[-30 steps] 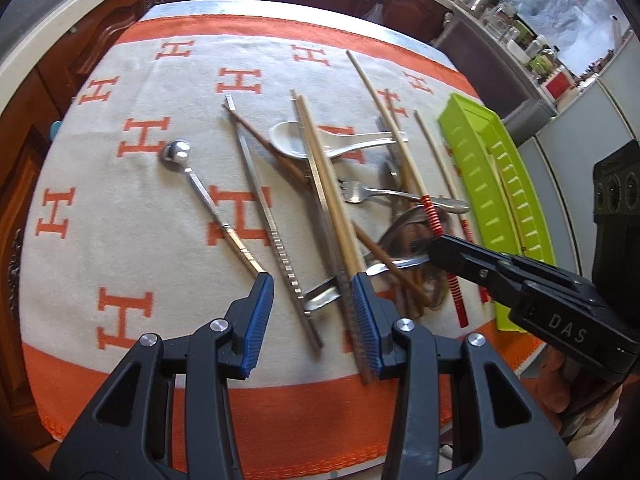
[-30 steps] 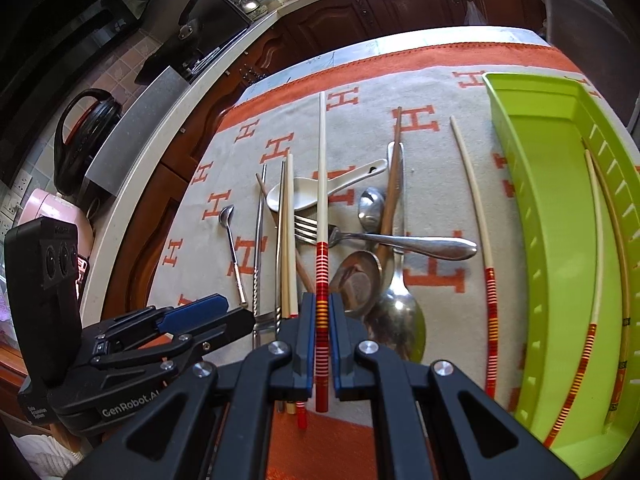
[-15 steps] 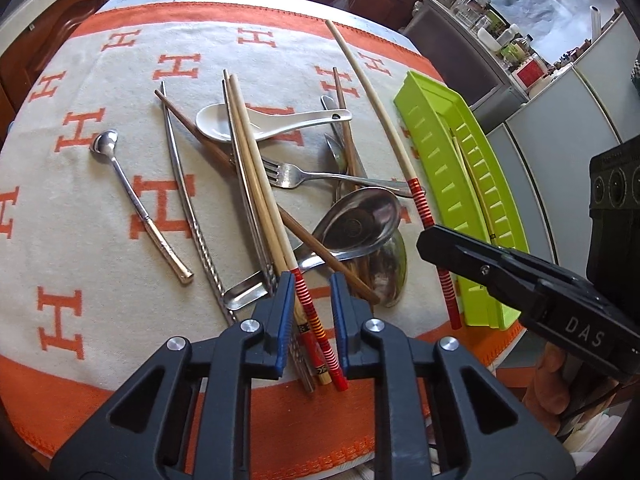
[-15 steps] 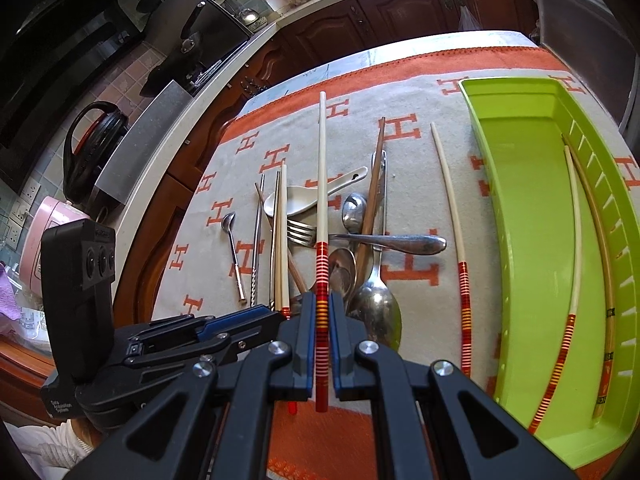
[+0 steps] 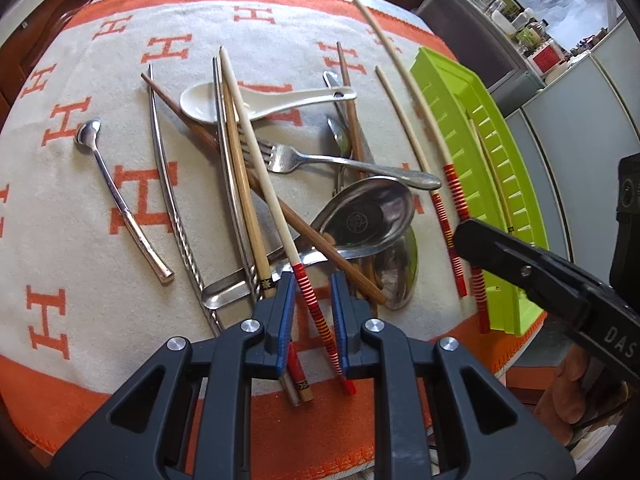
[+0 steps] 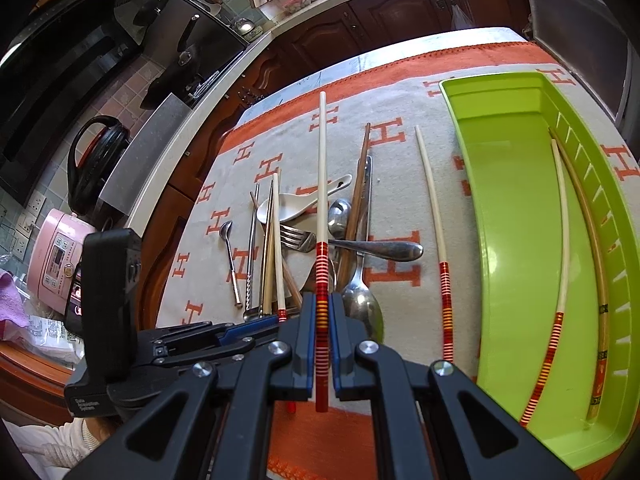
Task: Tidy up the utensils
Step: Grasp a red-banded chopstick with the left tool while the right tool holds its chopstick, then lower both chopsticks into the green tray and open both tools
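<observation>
Right wrist, chopstick (image 6: 321,184) clamped in hand-held gripper (image 6: 321,328)

We log: utensil pile (image 5: 280,168) mid-cloth (image 5: 80,208); small spoon (image 5: 120,200) left of pile, apart | tray (image 6: 516,240) at cloth's right edge; two chopsticks (image 6: 568,240) inside along its far wall | lone chopstick (image 6: 436,240) between pile and tray

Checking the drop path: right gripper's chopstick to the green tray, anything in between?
Nothing blocks it. The right gripper holds the red-banded chopstick above the cloth. One loose chopstick lies flat between it and the green tray, low enough to pass over. The tray holds two chopsticks at its far wall.
</observation>
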Tool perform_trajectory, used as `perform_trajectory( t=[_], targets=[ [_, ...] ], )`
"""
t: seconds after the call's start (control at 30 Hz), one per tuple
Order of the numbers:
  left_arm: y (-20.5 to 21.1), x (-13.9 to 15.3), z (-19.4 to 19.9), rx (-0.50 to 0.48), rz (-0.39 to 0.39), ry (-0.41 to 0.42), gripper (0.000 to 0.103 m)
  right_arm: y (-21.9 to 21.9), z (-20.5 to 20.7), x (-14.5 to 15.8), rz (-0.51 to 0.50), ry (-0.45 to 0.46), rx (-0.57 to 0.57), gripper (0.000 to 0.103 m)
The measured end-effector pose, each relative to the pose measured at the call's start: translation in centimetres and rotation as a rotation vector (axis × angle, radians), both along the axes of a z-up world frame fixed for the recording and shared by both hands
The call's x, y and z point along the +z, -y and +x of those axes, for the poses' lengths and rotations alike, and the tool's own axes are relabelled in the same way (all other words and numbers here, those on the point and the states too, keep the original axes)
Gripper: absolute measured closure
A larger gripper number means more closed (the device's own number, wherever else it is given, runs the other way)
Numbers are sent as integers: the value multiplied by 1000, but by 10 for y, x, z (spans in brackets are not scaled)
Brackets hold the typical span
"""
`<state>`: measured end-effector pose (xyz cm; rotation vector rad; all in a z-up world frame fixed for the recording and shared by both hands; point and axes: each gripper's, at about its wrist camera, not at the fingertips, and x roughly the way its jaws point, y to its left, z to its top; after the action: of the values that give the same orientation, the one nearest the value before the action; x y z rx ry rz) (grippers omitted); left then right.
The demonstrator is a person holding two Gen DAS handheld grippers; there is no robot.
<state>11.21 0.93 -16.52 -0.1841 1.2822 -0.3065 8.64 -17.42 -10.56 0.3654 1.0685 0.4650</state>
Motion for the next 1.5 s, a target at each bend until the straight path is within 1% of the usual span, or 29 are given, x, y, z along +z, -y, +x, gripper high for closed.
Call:
perform_trajectory(
  t=[0.2, 0.23, 0.27, 0.4, 0.5, 0.6, 0.7, 0.83, 0.9, 1.0, 1.13, 1.23, 1.3, 1.37, 1.5],
  targets=[
    [7, -4, 3, 8, 18, 2, 88, 4, 0, 0, 11, 5, -5, 97],
    [8, -3, 2, 14, 21, 2, 89, 5, -1, 0, 13, 6, -6, 97],
    [9, -3, 3, 20, 29, 3, 94, 6, -1, 0, 15, 7, -5, 97],
    [9, -2, 6, 51, 43, 7, 100, 8, -2, 2, 18, 13, -5, 98],
    [9, 3, 4, 68, 51, 17, 100, 11, -4, 3, 26, 16, -12, 97],
    [6, 16, 0, 88, 42, 34, 100, 15, -7, 7, 32, 21, -25, 97],
    [4, 36, -5, 102, 21, 60, 100, 21, -11, 12, 34, 29, -37, 97],
    [8, 62, -12, 85, -22, 88, 100, 35, -16, 21, 28, 37, -70, 97],
    [20, 74, -11, 57, -46, 100, 100, 45, -18, 24, 14, 41, -98, 97],
    [41, 89, -8, 7, -56, 125, 100, 64, -21, 29, -17, 47, -150, 97],
    [82, 96, 2, -56, -88, 116, 100, 91, -22, 30, -85, 36, -223, 97],
    [111, 95, 8, -88, -101, 111, 100, 109, -22, 26, -144, 22, -272, 97],
    [128, 91, 10, -100, -109, 97, 100, 118, -22, 24, -163, 12, -292, 97],
    [143, 83, 13, -111, -122, 66, 100, 123, -24, 22, -183, 10, -302, 97],
    [165, 68, 16, -123, -119, 34, 100, 129, -23, 21, -212, 12, -312, 97]
  ],
)
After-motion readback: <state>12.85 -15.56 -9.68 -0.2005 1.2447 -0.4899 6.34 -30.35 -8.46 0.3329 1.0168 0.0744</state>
